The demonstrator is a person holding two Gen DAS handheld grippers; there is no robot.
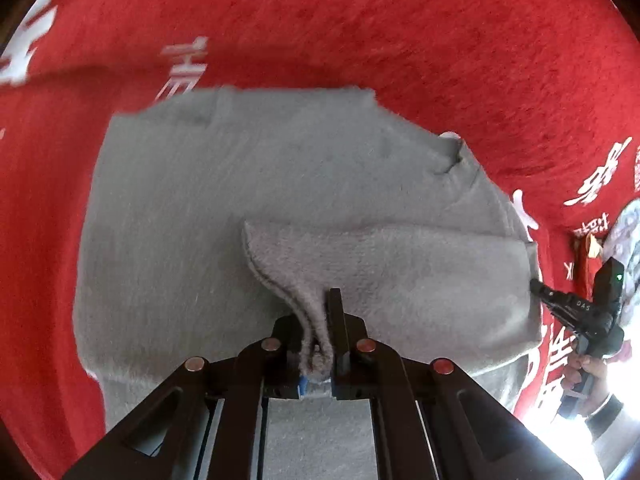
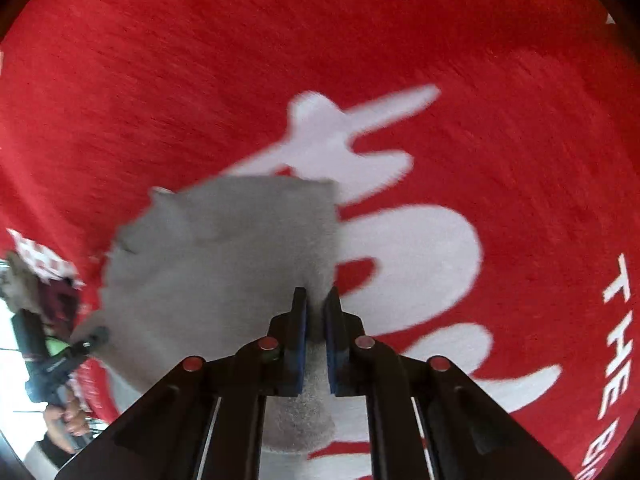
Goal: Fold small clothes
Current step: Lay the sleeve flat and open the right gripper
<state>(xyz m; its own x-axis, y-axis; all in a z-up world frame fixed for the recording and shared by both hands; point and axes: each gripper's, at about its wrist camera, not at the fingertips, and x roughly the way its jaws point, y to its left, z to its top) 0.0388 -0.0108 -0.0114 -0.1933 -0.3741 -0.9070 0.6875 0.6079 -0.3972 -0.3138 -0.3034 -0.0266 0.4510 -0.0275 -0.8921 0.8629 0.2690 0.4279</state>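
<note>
Left wrist view: my left gripper (image 1: pixel 325 322) points steeply down at a grey fleece garment (image 1: pixel 224 184) spread on a red cloth (image 1: pixel 360 32) printed with white characters. The jaws are nearly closed and pinch a folded edge of the grey fleece; the fabric rises between the pads as a curled flap and bunches up at the base of the fingers. That flap belongs to a layer already turned over onto the rest of the garment, its upper edge running across the middle of the view toward the right. At the far right edge my right gripper (image 1: pixel 536 285) comes in from the side, its tips touching the garment's right edge, with my right hand (image 1: pixel 588 372) on the handle below it. Right wrist view: my right gripper (image 2: pixel 316 304) also looks down, jaws drawn narrow, with grey fleece caught between the blue pads (image 2: pixel 303 336). The garment (image 2: pixel 208 264) spreads to the left of the fingers over the red cloth (image 2: pixel 160 80), covering part of a large white character (image 2: pixel 420 248). At the lower left, my left gripper (image 2: pixel 98 336) meets the garment's near edge, my left hand (image 2: pixel 66 420) gripping it. The view is blurred, so the garment's outline is soft.
</note>
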